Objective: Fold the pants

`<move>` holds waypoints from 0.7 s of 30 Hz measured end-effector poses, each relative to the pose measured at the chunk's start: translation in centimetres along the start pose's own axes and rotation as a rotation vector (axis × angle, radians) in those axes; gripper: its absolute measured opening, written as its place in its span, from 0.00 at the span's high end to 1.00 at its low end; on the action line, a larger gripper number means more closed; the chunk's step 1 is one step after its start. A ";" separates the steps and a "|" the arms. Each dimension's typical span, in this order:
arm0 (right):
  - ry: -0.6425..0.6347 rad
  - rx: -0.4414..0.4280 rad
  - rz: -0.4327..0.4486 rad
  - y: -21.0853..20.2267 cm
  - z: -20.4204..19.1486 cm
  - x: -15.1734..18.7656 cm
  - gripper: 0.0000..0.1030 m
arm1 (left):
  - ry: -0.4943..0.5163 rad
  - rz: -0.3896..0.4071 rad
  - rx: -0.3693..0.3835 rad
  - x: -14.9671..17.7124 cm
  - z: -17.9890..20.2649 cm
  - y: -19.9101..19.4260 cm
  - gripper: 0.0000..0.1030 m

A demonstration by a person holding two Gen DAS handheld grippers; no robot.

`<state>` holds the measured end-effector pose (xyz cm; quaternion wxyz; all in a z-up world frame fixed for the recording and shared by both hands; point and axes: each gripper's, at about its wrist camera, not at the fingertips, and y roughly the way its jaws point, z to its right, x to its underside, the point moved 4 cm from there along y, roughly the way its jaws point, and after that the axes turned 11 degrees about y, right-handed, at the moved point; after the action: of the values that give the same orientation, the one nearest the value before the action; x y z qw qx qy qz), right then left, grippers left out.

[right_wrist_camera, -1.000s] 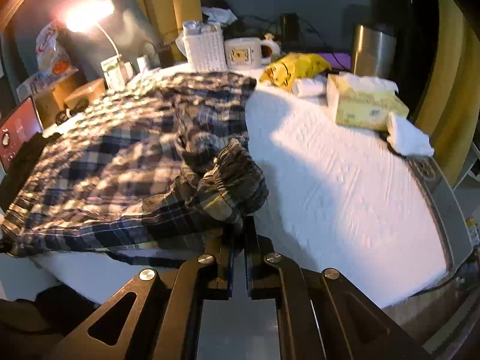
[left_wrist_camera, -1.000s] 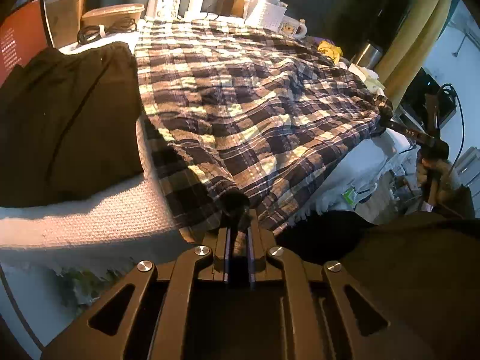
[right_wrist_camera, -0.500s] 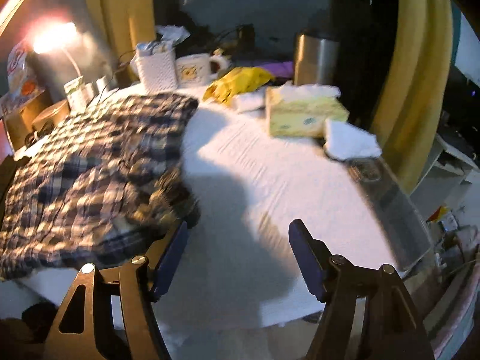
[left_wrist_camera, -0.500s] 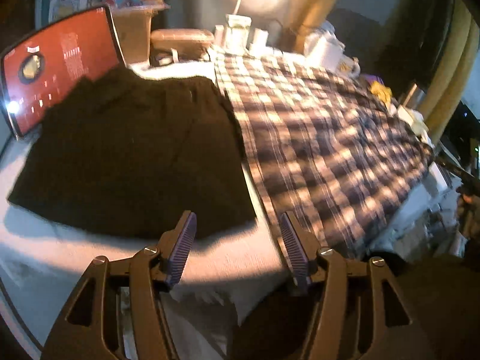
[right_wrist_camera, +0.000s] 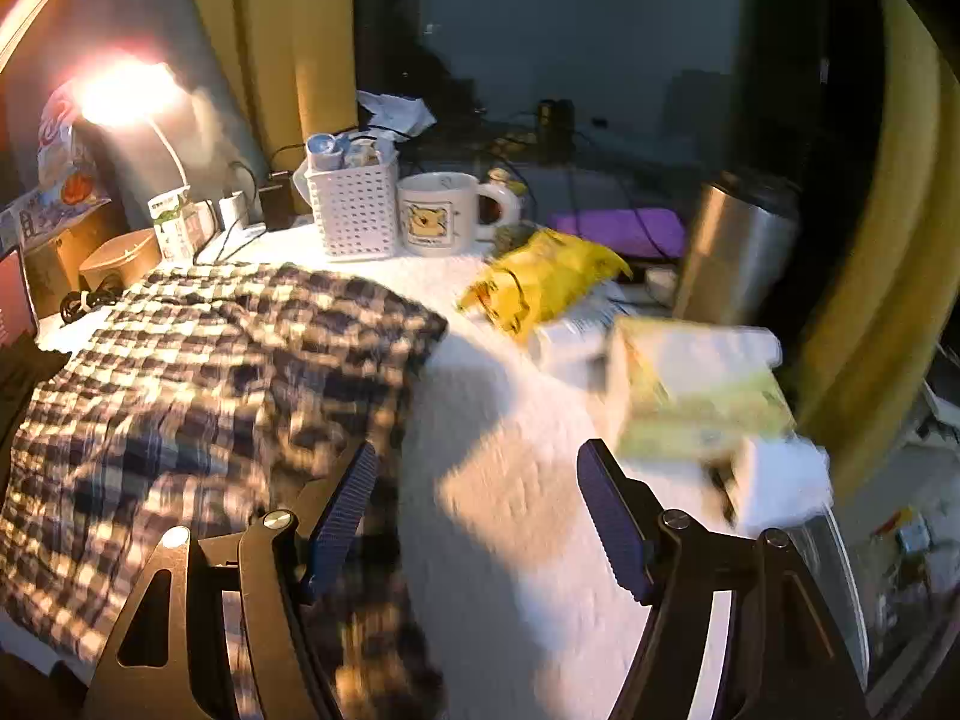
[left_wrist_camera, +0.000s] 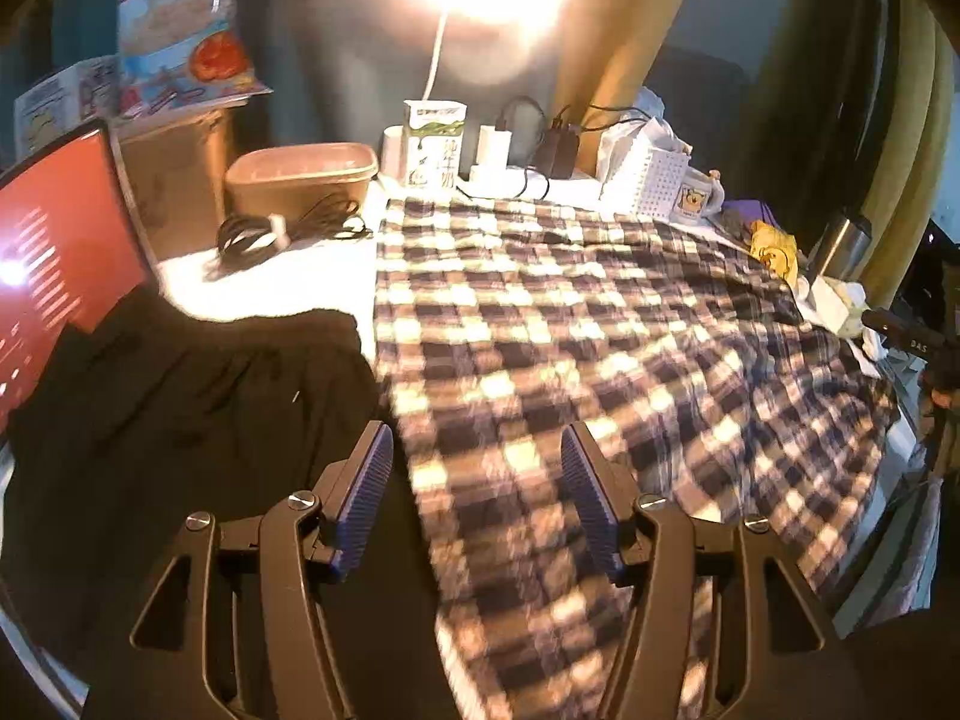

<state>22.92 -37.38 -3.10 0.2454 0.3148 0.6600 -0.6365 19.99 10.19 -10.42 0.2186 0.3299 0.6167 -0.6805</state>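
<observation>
The plaid pants (left_wrist_camera: 600, 360) lay spread over the middle of the tabletop (right_wrist_camera: 510, 480), which was covered in a white towel-like cloth. Their far end reached toward the back edge, by the milk carton (left_wrist_camera: 433, 144) and the white basket (right_wrist_camera: 354, 213), and their near end drooped over the front edge. One side looked bunched rather than flat in the right wrist view, so I judged the cloth had been laid out only roughly, ready for a first fold lengthwise.

The left claw (left_wrist_camera: 477, 504) hovered over the near end of the pants, its fingers spread wide and holding nothing. The right claw (right_wrist_camera: 474, 516) was likewise spread and empty, hanging above the bare white cloth just beside the bunched edge of the pants. That placement made sense to me: each claw stood off one side of the garment, free to pick a fresh hold.

A black garment (left_wrist_camera: 180, 420) lay flat at the left side of the tabletop, touching the pants along one edge, likely set aside so the two would not tangle. A mug (right_wrist_camera: 447, 213), a yellow bag (right_wrist_camera: 540, 288), a tissue box (right_wrist_camera: 690, 390) and a steel flask (right_wrist_camera: 738, 246) crowded the right and back edges.

A second earlier both claws had been pressed together on the plaid cloth, the left on a near fold, the right on the gathered waistband. Since then both had let go and opened, and the pants had settled flatter across the tabletop.
</observation>
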 end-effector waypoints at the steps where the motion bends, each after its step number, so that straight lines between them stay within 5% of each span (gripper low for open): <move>1: -0.008 -0.011 -0.003 0.6 -0.2 -0.7 0.30 | 0.002 0.000 -0.001 -0.6 -0.1 0.5 0.43; 18: -0.036 -0.219 -0.240 16.5 -3.9 -5.5 0.41 | -0.024 -0.097 -0.011 -4.3 -1.3 8.7 0.43; 21: -0.073 -0.213 -0.268 18.1 -5.2 -5.0 0.64 | -0.031 -0.114 -0.009 -4.4 -1.3 9.8 0.43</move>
<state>39.85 -32.88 -11.54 0.2139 0.1728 0.7505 -0.6009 30.15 9.57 -14.05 0.1906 0.2826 0.6341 -0.6941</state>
